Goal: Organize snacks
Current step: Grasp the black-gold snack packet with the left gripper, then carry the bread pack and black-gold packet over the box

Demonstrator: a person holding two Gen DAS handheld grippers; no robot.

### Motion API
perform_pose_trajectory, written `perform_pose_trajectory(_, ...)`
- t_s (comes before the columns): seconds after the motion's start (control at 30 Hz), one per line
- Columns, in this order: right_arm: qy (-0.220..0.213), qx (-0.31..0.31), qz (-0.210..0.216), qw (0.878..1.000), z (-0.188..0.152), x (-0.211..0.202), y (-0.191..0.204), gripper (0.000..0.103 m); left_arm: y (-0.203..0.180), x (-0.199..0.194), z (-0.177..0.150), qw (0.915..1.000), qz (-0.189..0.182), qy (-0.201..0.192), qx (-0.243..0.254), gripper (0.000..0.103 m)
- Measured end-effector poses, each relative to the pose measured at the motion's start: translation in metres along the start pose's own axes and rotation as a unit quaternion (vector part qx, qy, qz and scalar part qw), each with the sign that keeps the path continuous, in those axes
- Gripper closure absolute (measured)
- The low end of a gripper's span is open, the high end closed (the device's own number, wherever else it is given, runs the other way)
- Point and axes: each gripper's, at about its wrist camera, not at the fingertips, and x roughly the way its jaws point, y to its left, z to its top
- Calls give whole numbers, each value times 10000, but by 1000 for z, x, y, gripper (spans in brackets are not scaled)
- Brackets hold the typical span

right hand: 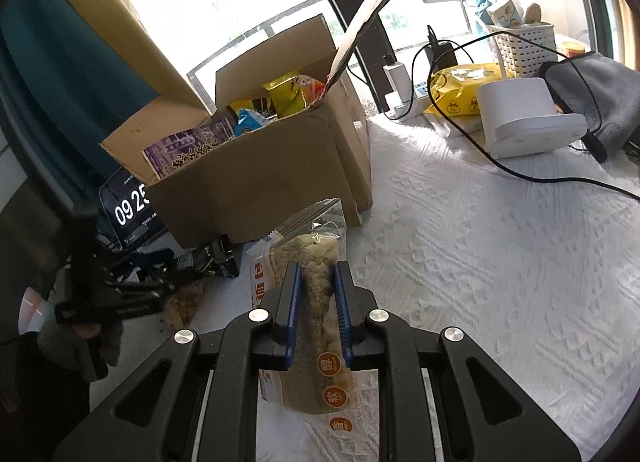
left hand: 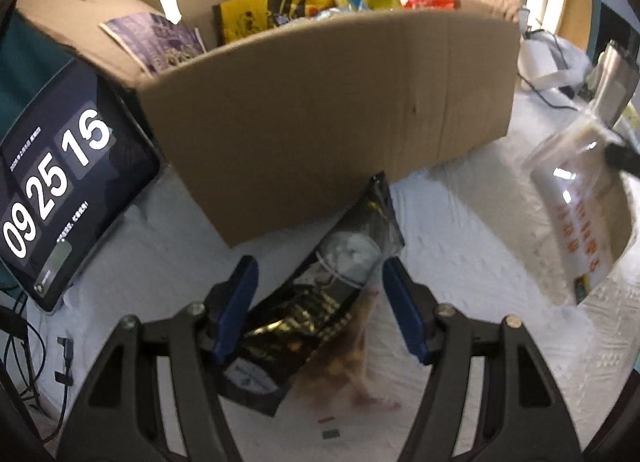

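Right gripper (right hand: 316,302): its two blue fingers (right hand: 293,314) are squeezed onto a clear snack packet (right hand: 316,326); the packet has a long crumbly bar inside and orange round labels; it is held up off the table.

Left gripper (left hand: 318,310): its blue fingers (left hand: 236,310) are spread wide apart and hold nothing; a black and gold snack bag (left hand: 316,302) lies on the table between them.

Brown snack (left hand: 352,358): it lies on the table, touching the low end of the black and gold bag; it looks blurry.

Table (right hand: 500,262): it has a white bumpy cloth on it.

Cardboard box (left hand: 320,121): it stands just behind the black and gold bag; its flaps are open; yellow, red and purple snack packs (left hand: 272,17) stick up inside it.

Clock screen (left hand: 52,181): it leans beside the box and shows 09 25 16.

Far things: a white gadget (right hand: 524,117), a yellow pack (right hand: 460,89), a white basket (right hand: 520,45) and black wires sit near the window.
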Motion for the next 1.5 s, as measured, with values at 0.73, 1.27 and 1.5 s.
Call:
perform_pose_trajectory(0.73, -518, -283, -77, 9982, 1, -54, 8, 87, -26, -81, -22, 9946, -193, -994, -246, 71)
perform_pose_trajectory(1.27, -1093, -714, -55, 9914, 46, -77, 29, 87, 14, -150, 2, 9685, -159, -2247, -1062, 71)
perform_pose_trajectory(1.5, -1356, -816, -70, 9874, 76, -73, 35, 87, 33, -152, 19, 9560, -60, -2626, -1304, 71)
